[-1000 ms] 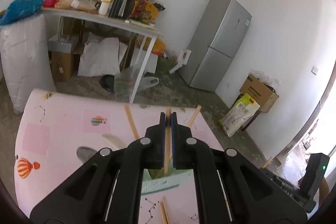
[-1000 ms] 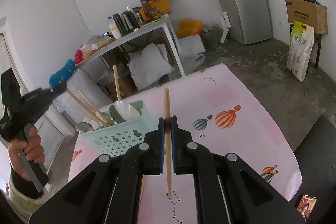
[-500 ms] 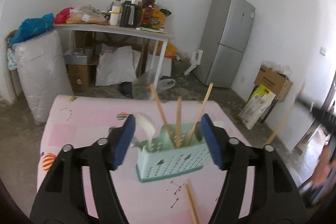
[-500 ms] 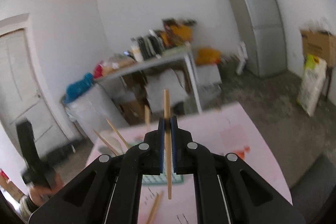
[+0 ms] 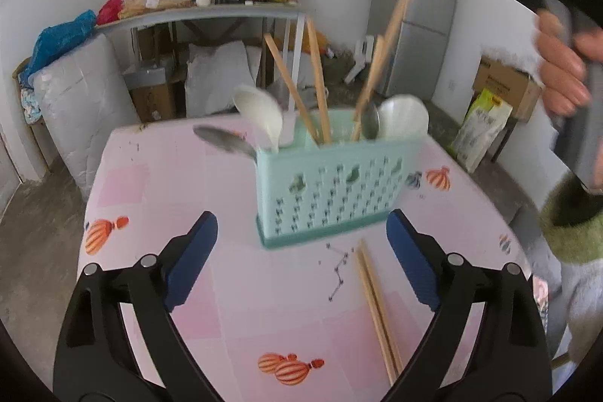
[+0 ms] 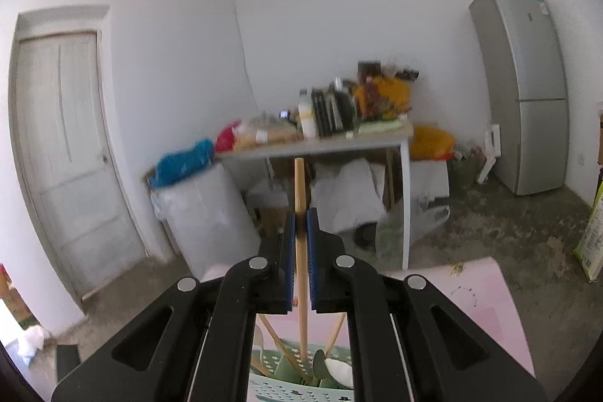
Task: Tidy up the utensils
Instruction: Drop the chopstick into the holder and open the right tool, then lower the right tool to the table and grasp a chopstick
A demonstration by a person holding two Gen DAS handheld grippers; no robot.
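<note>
Right hand-held gripper clamps a wooden chopstick above the mint plastic utensil basket; left hand-held gripper, empty, is opening wide.

Home: fridge, cluttered table

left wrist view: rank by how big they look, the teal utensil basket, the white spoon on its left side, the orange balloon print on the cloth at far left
1. teal utensil basket
2. white spoon
3. orange balloon print, though it lies nearer the camera, so its rank against the spoon is unsure.
</note>
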